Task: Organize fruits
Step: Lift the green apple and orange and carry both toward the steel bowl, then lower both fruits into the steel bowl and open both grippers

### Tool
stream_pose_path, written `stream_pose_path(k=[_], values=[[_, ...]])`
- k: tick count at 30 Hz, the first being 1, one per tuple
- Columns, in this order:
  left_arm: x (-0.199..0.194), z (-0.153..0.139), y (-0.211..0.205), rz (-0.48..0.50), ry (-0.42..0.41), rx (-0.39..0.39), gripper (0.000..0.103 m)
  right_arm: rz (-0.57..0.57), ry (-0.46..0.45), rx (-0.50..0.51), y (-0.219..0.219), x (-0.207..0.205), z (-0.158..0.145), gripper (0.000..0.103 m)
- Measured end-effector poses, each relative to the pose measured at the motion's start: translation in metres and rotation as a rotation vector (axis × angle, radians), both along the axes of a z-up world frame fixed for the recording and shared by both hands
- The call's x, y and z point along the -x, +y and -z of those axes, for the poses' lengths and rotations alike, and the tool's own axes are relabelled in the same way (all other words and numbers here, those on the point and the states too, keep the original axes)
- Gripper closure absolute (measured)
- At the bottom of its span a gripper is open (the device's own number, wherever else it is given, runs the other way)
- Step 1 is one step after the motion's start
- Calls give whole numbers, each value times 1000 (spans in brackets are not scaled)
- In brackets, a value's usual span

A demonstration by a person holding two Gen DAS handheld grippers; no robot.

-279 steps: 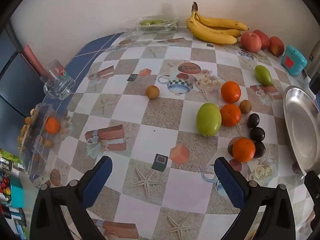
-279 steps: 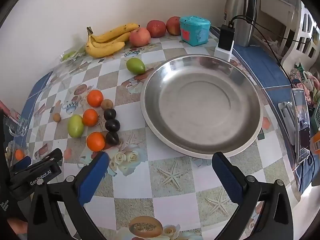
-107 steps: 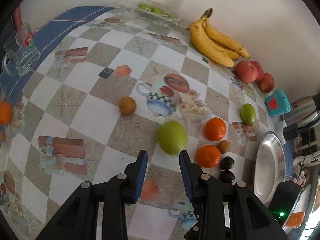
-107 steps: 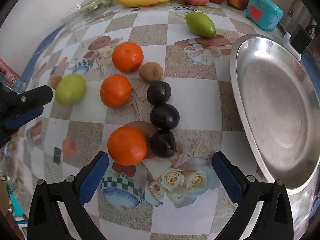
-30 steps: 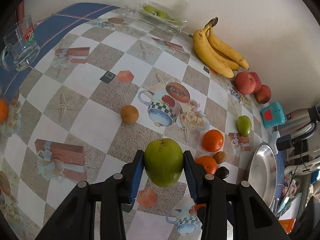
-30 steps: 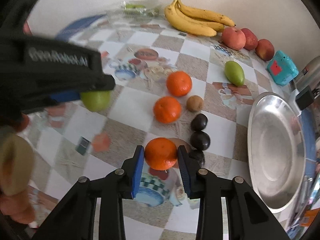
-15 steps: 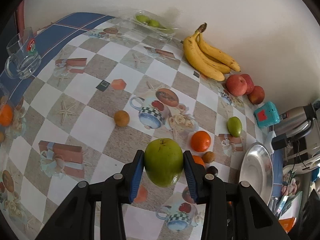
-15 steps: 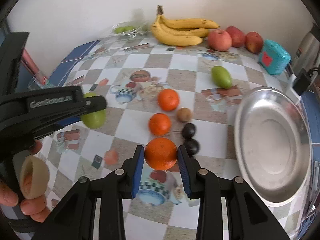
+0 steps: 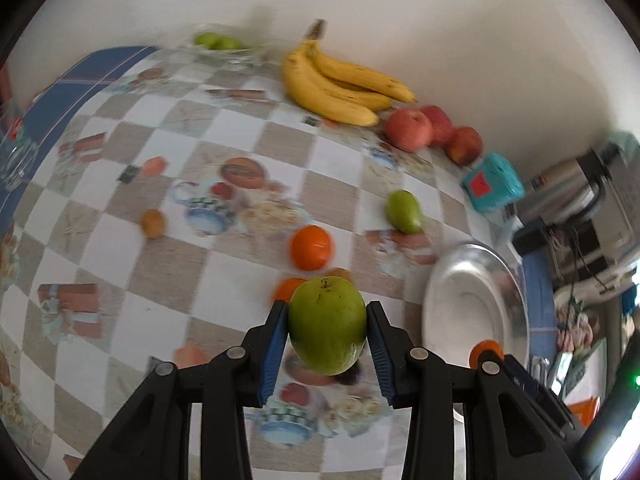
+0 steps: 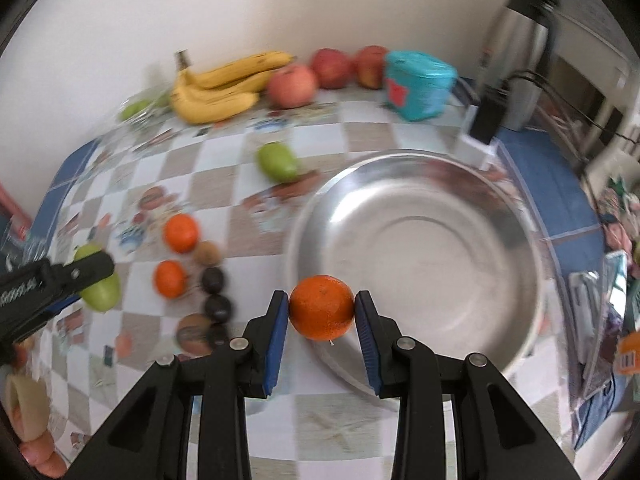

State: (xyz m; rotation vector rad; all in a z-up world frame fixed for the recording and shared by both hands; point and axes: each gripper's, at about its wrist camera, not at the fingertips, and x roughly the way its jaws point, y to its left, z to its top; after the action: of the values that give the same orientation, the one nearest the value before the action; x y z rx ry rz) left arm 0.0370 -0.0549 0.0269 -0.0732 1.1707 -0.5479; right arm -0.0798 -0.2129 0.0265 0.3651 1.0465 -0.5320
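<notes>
The left gripper (image 9: 327, 330) is clamped on a green apple (image 9: 327, 325), held above the table left of the steel plate (image 10: 520, 272). The right gripper (image 10: 322, 310) is clamped on an orange (image 10: 322, 307) over the plate's near-left rim. The plate holds nothing (so no fruit is placed yet); two oranges (image 10: 181, 233), dark plums (image 10: 212, 280), a kiwi and a green mango (image 10: 277, 162) remain on the table.
</notes>
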Motion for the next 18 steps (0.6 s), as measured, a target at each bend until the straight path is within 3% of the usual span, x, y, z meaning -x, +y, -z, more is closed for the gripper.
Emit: stream_pose_path(k=[9, 18], values=[[38, -10, -57, 169, -64, 36, 61, 130, -35, -4, -45, 32, -9, 67], [52, 2, -95, 239, -73, 43, 61, 156, -6, -14, -56, 38, 1, 67]])
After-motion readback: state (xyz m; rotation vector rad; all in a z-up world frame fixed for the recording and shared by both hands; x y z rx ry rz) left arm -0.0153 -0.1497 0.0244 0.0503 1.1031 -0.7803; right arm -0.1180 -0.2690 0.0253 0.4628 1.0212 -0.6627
